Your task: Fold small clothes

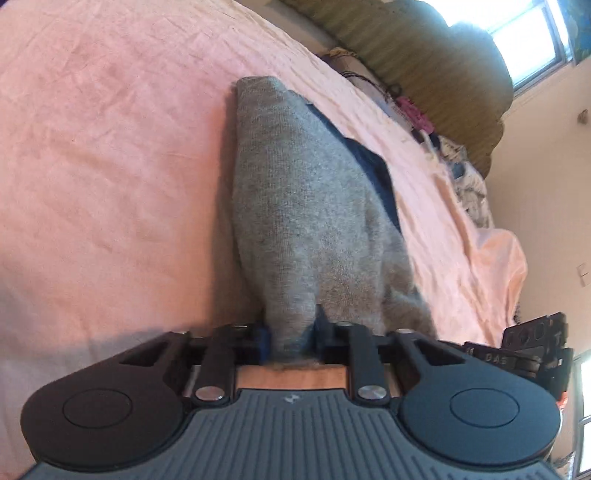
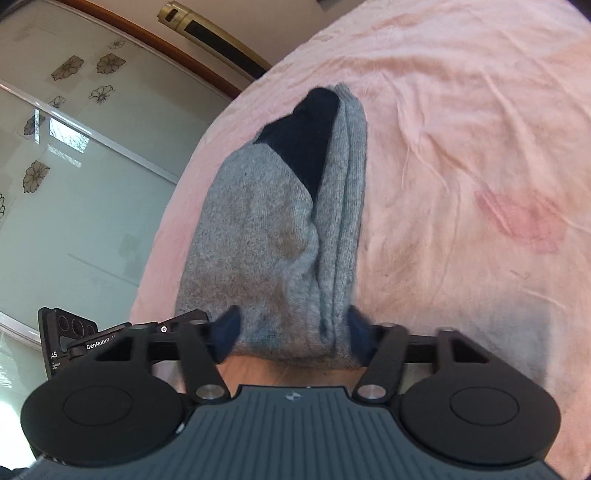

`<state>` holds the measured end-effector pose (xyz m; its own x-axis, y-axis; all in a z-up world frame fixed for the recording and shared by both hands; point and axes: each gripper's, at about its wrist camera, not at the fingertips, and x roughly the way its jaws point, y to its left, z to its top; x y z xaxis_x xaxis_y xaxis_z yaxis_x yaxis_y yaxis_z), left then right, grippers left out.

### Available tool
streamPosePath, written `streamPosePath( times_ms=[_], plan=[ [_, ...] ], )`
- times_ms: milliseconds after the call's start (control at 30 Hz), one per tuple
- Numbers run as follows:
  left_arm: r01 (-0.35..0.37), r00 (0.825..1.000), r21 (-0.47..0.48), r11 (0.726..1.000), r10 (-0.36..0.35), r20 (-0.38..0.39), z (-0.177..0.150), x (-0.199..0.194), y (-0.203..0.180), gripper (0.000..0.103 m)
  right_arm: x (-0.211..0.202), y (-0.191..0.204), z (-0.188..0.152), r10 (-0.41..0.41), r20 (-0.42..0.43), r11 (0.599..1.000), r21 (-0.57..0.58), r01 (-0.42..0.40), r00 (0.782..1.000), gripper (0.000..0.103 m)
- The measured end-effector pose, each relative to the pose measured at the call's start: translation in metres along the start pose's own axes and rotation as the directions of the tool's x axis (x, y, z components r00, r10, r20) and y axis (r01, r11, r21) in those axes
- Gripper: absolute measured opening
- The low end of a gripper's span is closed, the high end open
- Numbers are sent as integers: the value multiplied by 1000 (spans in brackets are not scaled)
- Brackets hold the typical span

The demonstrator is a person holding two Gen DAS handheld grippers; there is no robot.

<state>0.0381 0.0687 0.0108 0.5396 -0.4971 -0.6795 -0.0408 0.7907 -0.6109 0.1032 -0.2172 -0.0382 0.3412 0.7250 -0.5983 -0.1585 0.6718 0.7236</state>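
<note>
In the left wrist view, the left gripper point(image 1: 291, 338) is seen closed narrowly on the near end of a grey sock point(image 1: 295, 206), the knit being pinched between the two blue finger pads point(image 1: 264, 341). From that grip the sock is stretched forward, straight out ahead of the fingers, and its far end is laid on the pink bedsheet point(image 1: 110, 166). A dark navy part point(image 1: 373, 166) is shown along the sock's right edge. Further away, past the sock, a heap of mixed items point(image 1: 410, 114) is found along the far side of the bed, with an olive cushion point(image 1: 436, 70) behind it and a bright window point(image 1: 517, 33) beyond that. At the right edge, part of the other gripper's black body point(image 1: 532, 350) is caught.

In the right wrist view, the right gripper point(image 2: 295, 330) is held partly closed around a thicker bunch of the same grey sock point(image 2: 273, 236), the fabric being gripped between blue pads point(image 2: 231, 326) on either side. The sock is extended forward from the fingers over the pink bedsheet point(image 2: 461, 147), with several folded layers visible along its right side. The navy part point(image 2: 310, 133) is seen at the far tip. A reddish mark point(image 2: 521, 218) is shown on the sheet to the right. Beyond the bed's edge, a glass panel with flower decals point(image 2: 74, 147) is seen.
</note>
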Motion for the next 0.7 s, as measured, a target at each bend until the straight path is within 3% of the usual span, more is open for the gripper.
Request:
streamPosePath(
  times_ms=[100,200,267,367,467,533,567,633,700],
  plan=[
    [-6,999,83,997,2,44,-6,-25,-15,15,-4,8,-5,4,14,999,-46,-4,1000,21],
    [-5,1000,158,987,0,31,-16,-40,-20,15,-20,21,-19,14,4,993,-114,-13,1000,21],
    [-67,998,187,980,68,2,-29,-36,-14,15,-25,21,-30,13,-15,993,-121,-15,1000,21],
    [-95,995,209,973,89,36,-42,-38,-8,19,-22,12,-45,-4,-22,996,-85,2,1000,21],
    [-140,988,228,964,119,102,-41,-58,-15,27,-30,16,-48,5,2,997,-77,-5,1000,39],
    [-202,968,303,932,142,207,-43,-74,-29,29,-45,22,-43,-27,69,995,-89,33,997,68],
    [-246,950,352,903,153,271,-45,-79,-41,32,-56,26,-37,-46,125,993,-103,59,991,71],
    [-310,924,442,842,156,349,-47,-75,-66,55,-64,38,-23,-90,199,983,-139,119,976,71],
    [-329,920,528,783,139,366,-52,-56,-85,63,-59,49,-1,-84,240,979,-164,126,967,71]
  ],
)
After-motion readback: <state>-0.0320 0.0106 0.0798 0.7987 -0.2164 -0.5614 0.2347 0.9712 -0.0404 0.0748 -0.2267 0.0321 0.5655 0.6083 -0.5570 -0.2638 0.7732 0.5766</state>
